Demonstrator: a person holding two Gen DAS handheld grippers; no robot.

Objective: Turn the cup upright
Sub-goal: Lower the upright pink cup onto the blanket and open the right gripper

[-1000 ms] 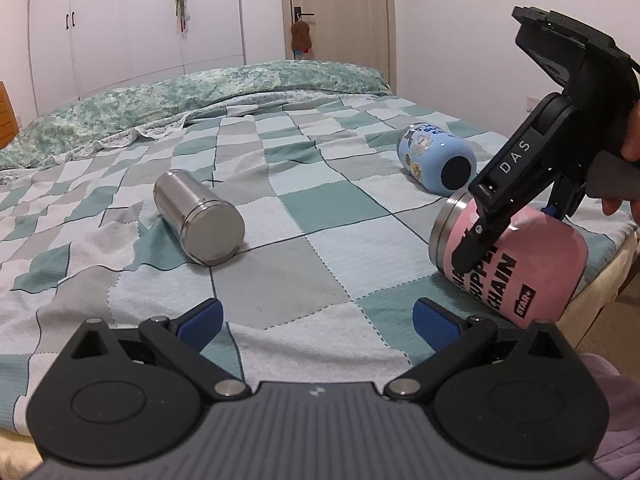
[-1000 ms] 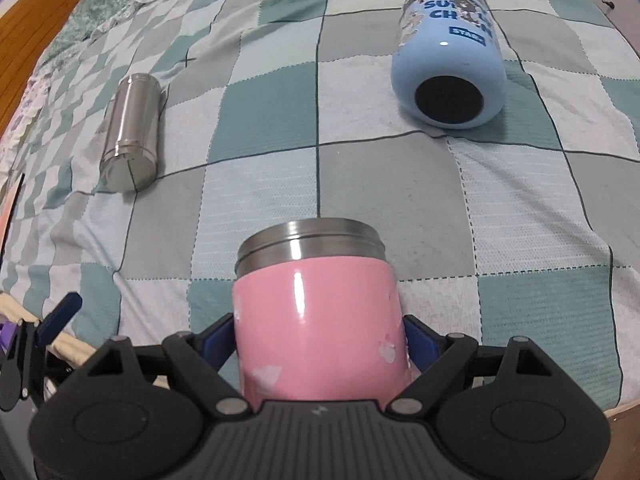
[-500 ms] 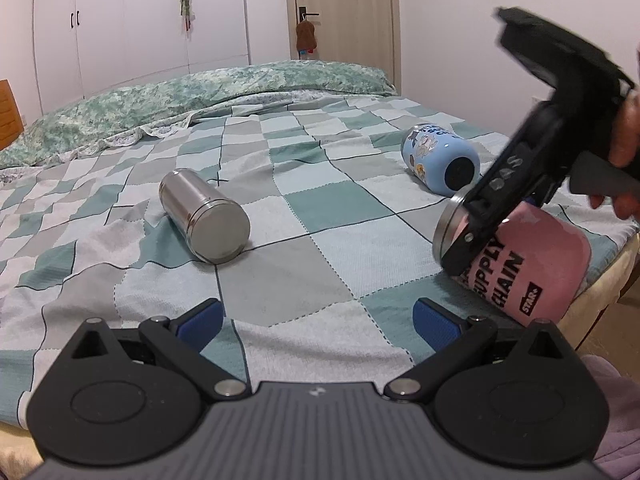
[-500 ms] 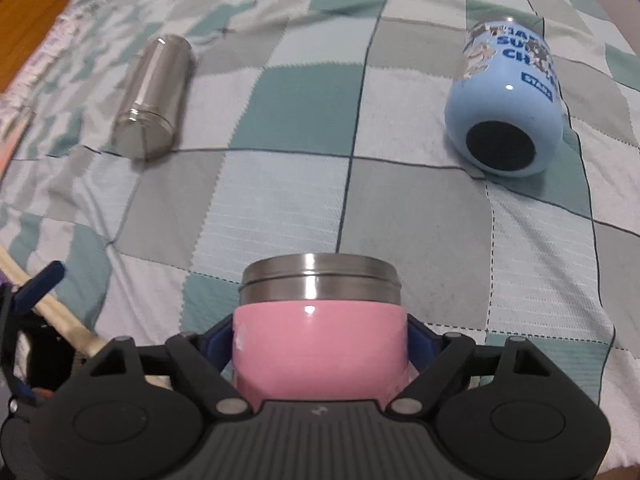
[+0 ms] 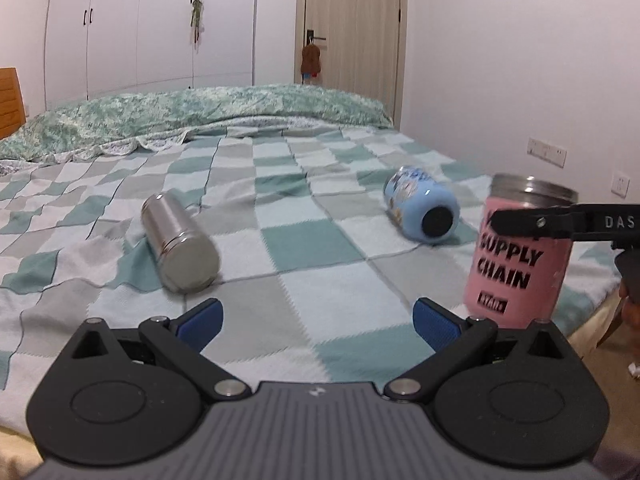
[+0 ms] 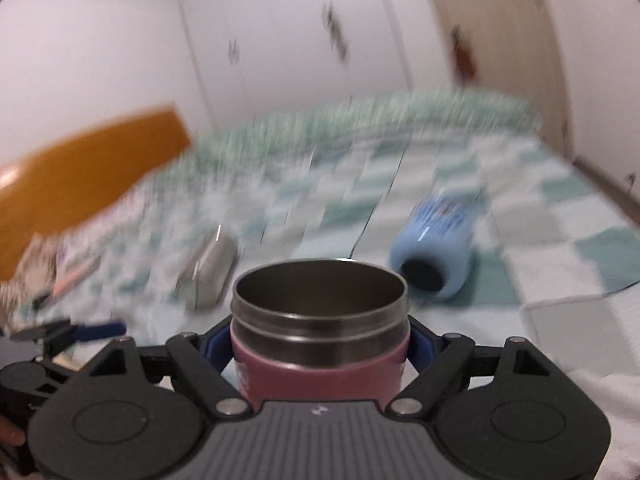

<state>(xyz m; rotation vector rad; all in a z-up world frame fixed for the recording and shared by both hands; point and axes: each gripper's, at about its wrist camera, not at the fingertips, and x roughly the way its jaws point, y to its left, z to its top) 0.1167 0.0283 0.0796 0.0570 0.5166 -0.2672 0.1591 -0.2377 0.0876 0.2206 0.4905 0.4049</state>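
A pink cup [image 5: 520, 256] with a steel rim and black "SUPPLY CHAIN" lettering stands upright at the bed's near right edge, mouth up. My right gripper [image 6: 320, 344] is shut on the pink cup [image 6: 320, 372], its fingers [image 5: 536, 222] level across the upper body. My left gripper [image 5: 318, 316] is open and empty, low over the bedspread left of the pink cup. A steel cup [image 5: 180, 252] lies on its side at the left. A blue cup [image 5: 420, 208] lies on its side behind the pink one.
The checkered green and grey bedspread [image 5: 280, 208] covers the bed. A rolled green duvet [image 5: 192, 116] lies along the far side. A wooden headboard [image 6: 80, 168] is at the left. The bed's right edge [image 5: 588, 312] drops off by the pink cup.
My right gripper has turned the pink cup from tilted on its side to upright, mouth up, and lowered it to the bed's edge. The left gripper has stayed open and dropped a little.
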